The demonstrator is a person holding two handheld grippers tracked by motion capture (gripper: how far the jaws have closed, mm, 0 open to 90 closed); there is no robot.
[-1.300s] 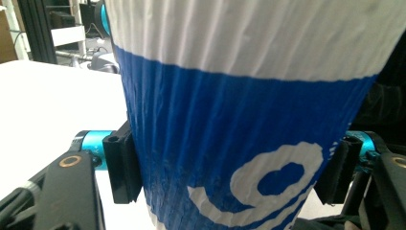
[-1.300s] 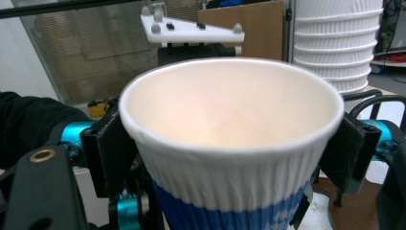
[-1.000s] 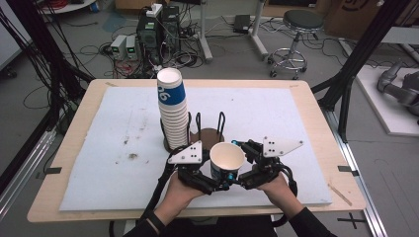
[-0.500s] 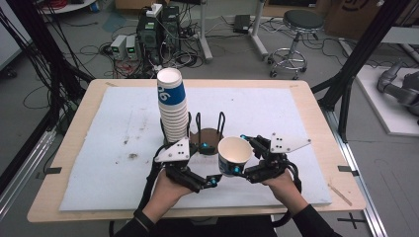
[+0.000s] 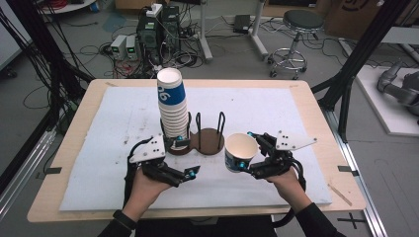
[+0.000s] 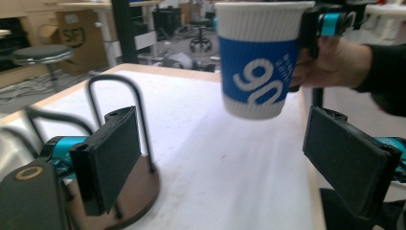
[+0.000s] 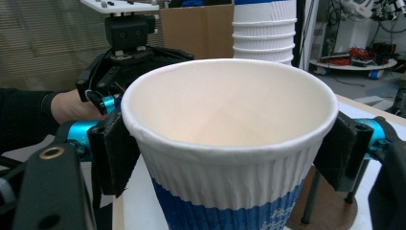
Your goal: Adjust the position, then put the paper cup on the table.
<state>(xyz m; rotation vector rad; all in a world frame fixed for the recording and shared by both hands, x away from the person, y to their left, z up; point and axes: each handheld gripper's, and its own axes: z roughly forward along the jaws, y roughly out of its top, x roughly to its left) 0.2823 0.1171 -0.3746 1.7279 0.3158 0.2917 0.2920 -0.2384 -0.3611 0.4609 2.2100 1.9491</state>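
The paper cup [image 5: 240, 152] hangs upright over the white mat [image 5: 296, 118], pinched at its ribbed wall by the right gripper [image 5: 247, 150], just right of the brown wire holder [image 5: 207, 140]. The left gripper [image 5: 190, 174], jaws just spread and empty, sits apart. Keep the squeeze gentle and the rim level while carrying it toward the holder

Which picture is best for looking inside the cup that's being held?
The right gripper view: the cup faces the camera, open mouth and bare white inside plain to see, clamped by the right gripper. The high view shows it small, from above. The left gripper view shows its blue outside, not the inside.
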